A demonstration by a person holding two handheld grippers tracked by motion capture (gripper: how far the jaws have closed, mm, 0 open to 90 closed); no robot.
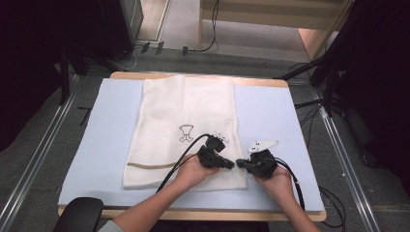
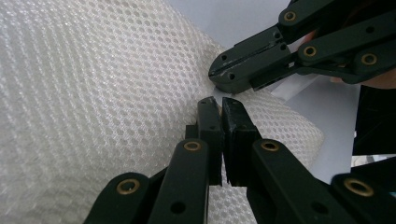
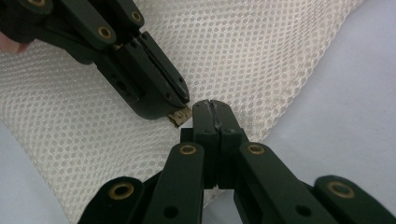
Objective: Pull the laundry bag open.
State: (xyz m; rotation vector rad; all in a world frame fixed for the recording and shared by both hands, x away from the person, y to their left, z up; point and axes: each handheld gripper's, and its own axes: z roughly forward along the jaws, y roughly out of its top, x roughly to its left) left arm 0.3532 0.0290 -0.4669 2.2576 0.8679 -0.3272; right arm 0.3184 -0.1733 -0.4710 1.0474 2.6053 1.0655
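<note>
A wooden counter [image 1: 193,76] topped with a pale blue mat [image 1: 270,116] fills the middle of the high view, standing on a grey floor [image 1: 48,145] with metal rails at either side. Cables trail over the floor at twelve and three o'clock, and dark equipment stands in the shadowed corners. A black rounded chair part [image 1: 80,212] shows at seven o'clock.

A white mesh laundry bag [image 1: 186,111] lies flat along the middle of the mat, with a small black outline logo [image 1: 186,133] at its centre and a tan band [image 1: 150,166] near its front edge.

The person's forearms enter from six o'clock. The left tool [image 1: 231,164] and the right tool [image 1: 240,163] meet tip to tip at the bag's front right corner, at about five o'clock on the mat.

The high view hides the tips under the hands. The left gripper view shows the left tool [image 2: 223,103] with jaws almost together, the mesh weave [image 2: 93,93] bunched beneath and whether they pinch it cannot be told. The right gripper view shows the right tool [image 3: 211,106] fully closed at the bag's edge, and a small tan tab [image 3: 180,116] poking from the other tool's tip.
</note>
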